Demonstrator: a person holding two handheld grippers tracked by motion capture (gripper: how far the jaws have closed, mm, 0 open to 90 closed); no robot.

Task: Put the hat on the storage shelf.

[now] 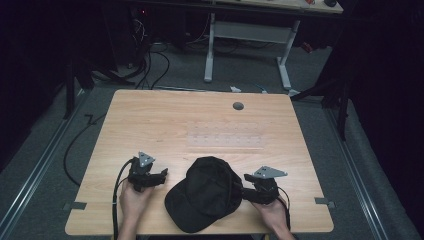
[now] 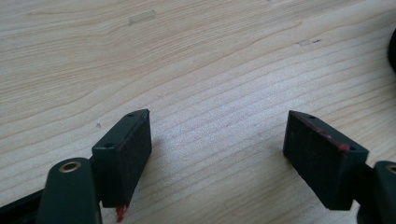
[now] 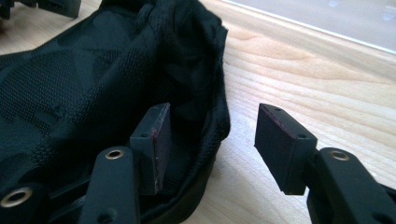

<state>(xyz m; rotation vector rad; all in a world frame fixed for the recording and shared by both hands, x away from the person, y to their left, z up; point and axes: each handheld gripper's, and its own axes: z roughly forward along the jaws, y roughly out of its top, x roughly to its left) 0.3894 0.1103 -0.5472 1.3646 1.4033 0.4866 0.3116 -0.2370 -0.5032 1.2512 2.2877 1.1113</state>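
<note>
From the high view, a black cap [image 1: 206, 192] lies near the table's [image 1: 150, 115] front edge, between the left gripper [image 1: 162, 176] and the right gripper [image 1: 246, 186]; bare wood stretches beyond it.

In the left gripper view, the jaws stand spread over bare wood, nothing between them.

In the right gripper view, the jaws are spread; one sits inside the cap's [image 3: 84, 79] woven, crumpled rim, the other outside over wood. No writing is legible.
</note>
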